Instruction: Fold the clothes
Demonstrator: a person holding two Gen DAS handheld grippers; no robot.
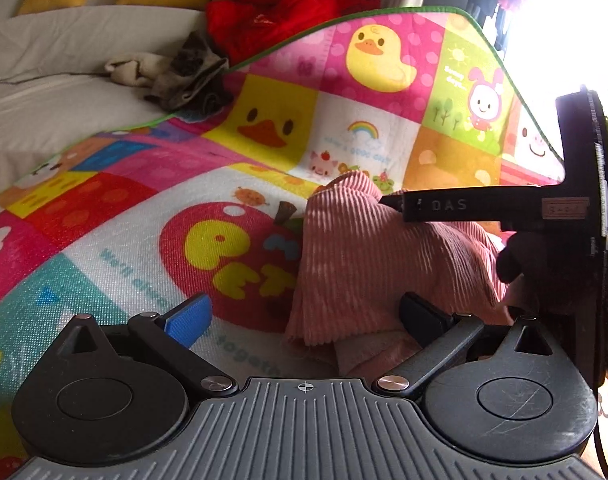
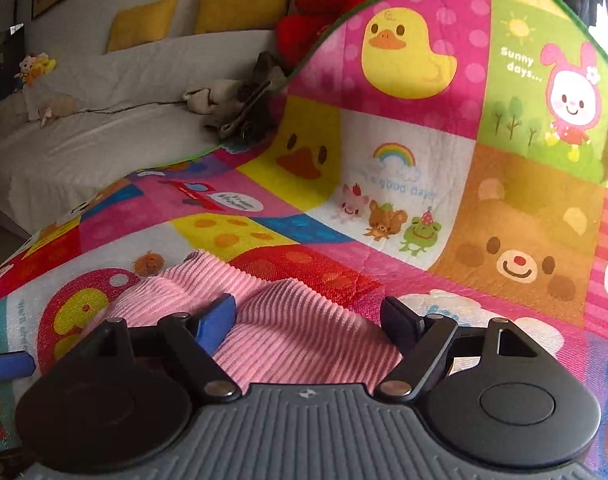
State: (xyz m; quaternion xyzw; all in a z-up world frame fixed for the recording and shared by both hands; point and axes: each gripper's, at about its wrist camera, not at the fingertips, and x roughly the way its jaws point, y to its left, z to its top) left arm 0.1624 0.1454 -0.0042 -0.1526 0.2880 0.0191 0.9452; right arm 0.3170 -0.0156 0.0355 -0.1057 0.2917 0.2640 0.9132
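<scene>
Lying pink ribbed garment [image 2: 304, 320] on mat [image 2: 384, 208]

The garment [image 2: 287, 320] is pale pink with fine corduroy-like ribs. It lies on a play mat [image 2: 384, 216] edged in green, a patchwork of hot pink with lighter dots, yellow, white, orange, lime and red squares printed with a yellow duck, a rainbow, a brown bear face, a pink rabbit and a red apple bearing yellow letters. The sofa [image 2: 103, 132] is off-white, its cushions [image 2: 143, 24] mustard yellow; a bright red plush thing [image 1: 279, 12] sits beside crumpled grey and beige cloths [image 1: 183, 72]. Each gripper is black with one blue finger pad [image 1: 189, 320].
</scene>
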